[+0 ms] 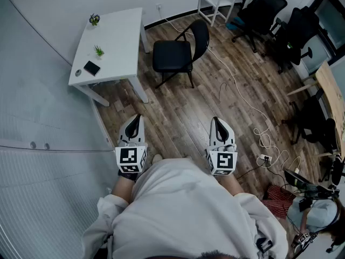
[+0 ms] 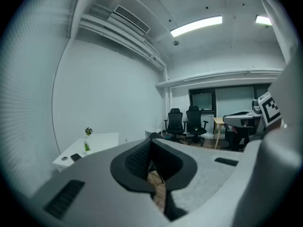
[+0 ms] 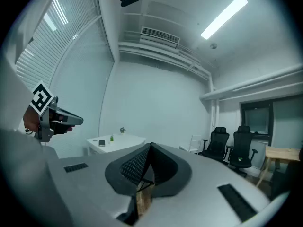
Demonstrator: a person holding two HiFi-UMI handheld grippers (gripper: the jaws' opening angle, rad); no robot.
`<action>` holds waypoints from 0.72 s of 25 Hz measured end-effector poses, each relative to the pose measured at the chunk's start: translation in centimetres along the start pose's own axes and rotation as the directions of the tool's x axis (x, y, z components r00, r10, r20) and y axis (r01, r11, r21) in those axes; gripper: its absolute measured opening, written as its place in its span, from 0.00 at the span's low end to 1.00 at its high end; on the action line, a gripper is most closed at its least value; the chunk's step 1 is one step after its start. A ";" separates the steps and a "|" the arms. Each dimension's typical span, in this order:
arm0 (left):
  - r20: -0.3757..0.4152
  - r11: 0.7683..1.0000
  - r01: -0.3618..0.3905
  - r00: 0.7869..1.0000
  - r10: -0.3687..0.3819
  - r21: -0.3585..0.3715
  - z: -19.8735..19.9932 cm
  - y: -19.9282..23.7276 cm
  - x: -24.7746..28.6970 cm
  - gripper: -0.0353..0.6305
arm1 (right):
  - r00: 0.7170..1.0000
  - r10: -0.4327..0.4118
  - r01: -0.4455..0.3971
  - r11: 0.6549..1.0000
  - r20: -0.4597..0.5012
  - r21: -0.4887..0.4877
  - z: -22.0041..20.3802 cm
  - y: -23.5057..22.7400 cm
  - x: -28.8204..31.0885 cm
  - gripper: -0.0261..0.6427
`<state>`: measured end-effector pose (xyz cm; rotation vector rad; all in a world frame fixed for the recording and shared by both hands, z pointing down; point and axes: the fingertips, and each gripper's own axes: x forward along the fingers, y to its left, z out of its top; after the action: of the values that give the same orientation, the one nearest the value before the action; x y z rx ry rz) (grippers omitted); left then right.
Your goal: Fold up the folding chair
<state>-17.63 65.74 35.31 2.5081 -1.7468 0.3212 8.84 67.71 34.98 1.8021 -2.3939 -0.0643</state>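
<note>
A black folding chair [image 1: 178, 53] stands unfolded on the wood floor, beside the white table and well ahead of me. My left gripper [image 1: 135, 121] is held out in front of my body, shut and empty. My right gripper [image 1: 218, 124] is level with it to the right, also shut with nothing between its jaws. Both are far short of the chair. In the left gripper view only a sliver of the chair's legs [image 2: 152, 167] shows behind the closed jaws. The right gripper view shows the same sliver of chair legs [image 3: 145, 182] past its closed jaws.
A white table [image 1: 110, 45] carries two small plants and a phone [image 1: 91, 68]. Black office chairs [image 1: 264, 9] stand at the back right. A white cable [image 1: 248, 104] snakes across the floor to a power strip. A wooden table [image 1: 329, 88] and clutter lie at the right.
</note>
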 end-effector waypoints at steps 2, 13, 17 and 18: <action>-0.001 1.000 -0.001 1.000 0.001 -0.004 -0.1 0.1 0.1 0.06 | 1.000 0.000 0.000 1.000 -0.002 -0.003 -0.2 0.0 0.1 0.07; 0.000 1.000 0.004 1.000 -0.004 -0.016 -0.1 -0.2 0.6 0.06 | 1.000 0.017 -0.017 1.000 -0.005 -0.008 -0.2 -0.6 0.6 0.07; 0.023 1.000 0.012 1.000 -0.011 -0.028 -0.2 -0.3 0.5 0.20 | 0.999 0.042 -0.042 0.999 0.023 -0.016 0.2 -0.3 0.7 0.08; 0.025 0.999 0.015 1.000 -0.015 -0.033 -0.2 -0.3 0.5 0.37 | 0.998 0.056 -0.055 0.998 0.024 -0.016 0.3 -0.2 0.7 0.32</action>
<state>-17.16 65.40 35.68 2.5112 -1.7264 0.2594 8.81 66.92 34.71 1.7372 -2.4521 -0.0988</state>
